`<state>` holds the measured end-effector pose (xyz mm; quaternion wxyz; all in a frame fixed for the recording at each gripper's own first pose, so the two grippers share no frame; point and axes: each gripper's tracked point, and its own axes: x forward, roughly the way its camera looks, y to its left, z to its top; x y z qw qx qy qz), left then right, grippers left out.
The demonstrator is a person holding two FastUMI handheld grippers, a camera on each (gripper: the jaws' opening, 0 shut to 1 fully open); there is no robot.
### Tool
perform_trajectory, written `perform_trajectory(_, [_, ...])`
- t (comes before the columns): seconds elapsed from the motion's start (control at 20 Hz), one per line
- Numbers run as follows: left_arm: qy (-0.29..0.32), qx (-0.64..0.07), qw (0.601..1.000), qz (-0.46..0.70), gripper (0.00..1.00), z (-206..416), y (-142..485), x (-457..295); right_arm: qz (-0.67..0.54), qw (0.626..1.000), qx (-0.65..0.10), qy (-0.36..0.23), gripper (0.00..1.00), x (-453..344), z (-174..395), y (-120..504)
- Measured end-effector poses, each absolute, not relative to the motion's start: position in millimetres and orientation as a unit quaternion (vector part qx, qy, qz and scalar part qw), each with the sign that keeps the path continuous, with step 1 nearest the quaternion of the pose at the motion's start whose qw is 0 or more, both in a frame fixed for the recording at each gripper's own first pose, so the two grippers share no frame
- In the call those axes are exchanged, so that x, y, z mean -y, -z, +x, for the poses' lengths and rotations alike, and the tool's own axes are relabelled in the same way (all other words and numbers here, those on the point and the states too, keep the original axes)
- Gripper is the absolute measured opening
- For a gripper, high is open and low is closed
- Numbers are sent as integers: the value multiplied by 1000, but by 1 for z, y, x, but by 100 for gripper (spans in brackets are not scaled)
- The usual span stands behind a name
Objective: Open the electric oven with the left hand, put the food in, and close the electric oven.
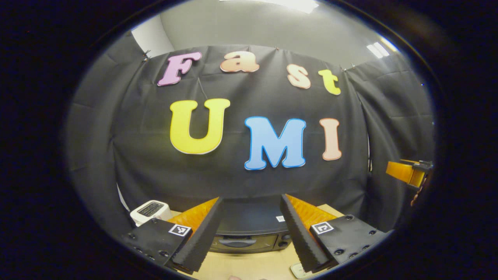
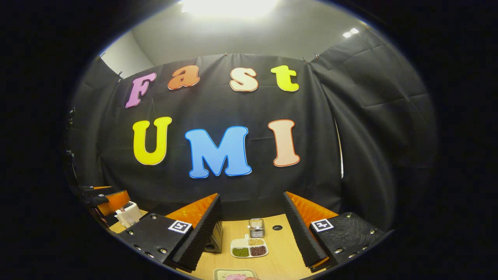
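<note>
The black electric oven (image 1: 249, 229) stands on the wooden table with its door closed, low between the fingers of my left gripper (image 1: 251, 198). That gripper is open and holds nothing, hovering well above and in front of the oven. In the right gripper view a corner of the oven (image 2: 216, 238) peeks out beside the left finger. My right gripper (image 2: 251, 194) is open and empty too, high over the table. At the very bottom edge lies a pale plate (image 2: 221, 273) with a pink piece of food (image 2: 235, 277), partly cut off.
A white toaster (image 1: 151, 211) sits left of the oven. On the wooden table (image 2: 280, 256) are a divided dish of beans (image 2: 249, 247), a small clear container (image 2: 256, 228) and a cable hole (image 2: 277, 227). The other gripper (image 1: 408, 173) shows far right.
</note>
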<state>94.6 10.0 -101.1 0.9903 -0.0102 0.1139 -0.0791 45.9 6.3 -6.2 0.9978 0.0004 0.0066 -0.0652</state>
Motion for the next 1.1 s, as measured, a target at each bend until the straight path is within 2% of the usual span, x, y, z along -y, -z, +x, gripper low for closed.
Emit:
perform_trajectory(0.45, [73,-237,969,-4,100,142,228,-18,-8,995,-53,82,96,2,47,38])
perform_trajectory(0.5, [70,-245,967,0,96,149,239,-19,-10,995,-57,84,96,3,47,41])
perform_trajectory(0.55, [70,-252,965,4,100,156,249,-18,-11,994,-61,85,96,4,48,43])
perform_trajectory(0.6, [73,-261,963,7,97,161,261,-18,-11,994,-62,86,92,4,49,45])
perform_trajectory(0.65, [73,-271,960,7,97,165,273,-17,-10,994,-63,86,96,3,49,44])
perform_trajectory(0.75, [70,-293,953,4,100,172,296,-18,-12,994,-65,88,96,5,51,47])
perform_trajectory(0.85, [64,-314,947,-1,97,174,315,-20,-13,993,-67,92,96,8,53,47])
perform_trajectory(0.9, [62,-319,946,0,100,173,320,-20,-12,993,-69,95,96,9,54,49])
perform_trajectory(0.95, [61,-322,945,5,94,174,324,-21,-11,993,-71,97,96,11,55,50])
perform_trajectory(1.1, [55,-331,942,11,100,180,342,-24,-11,992,-74,105,96,15,54,52])
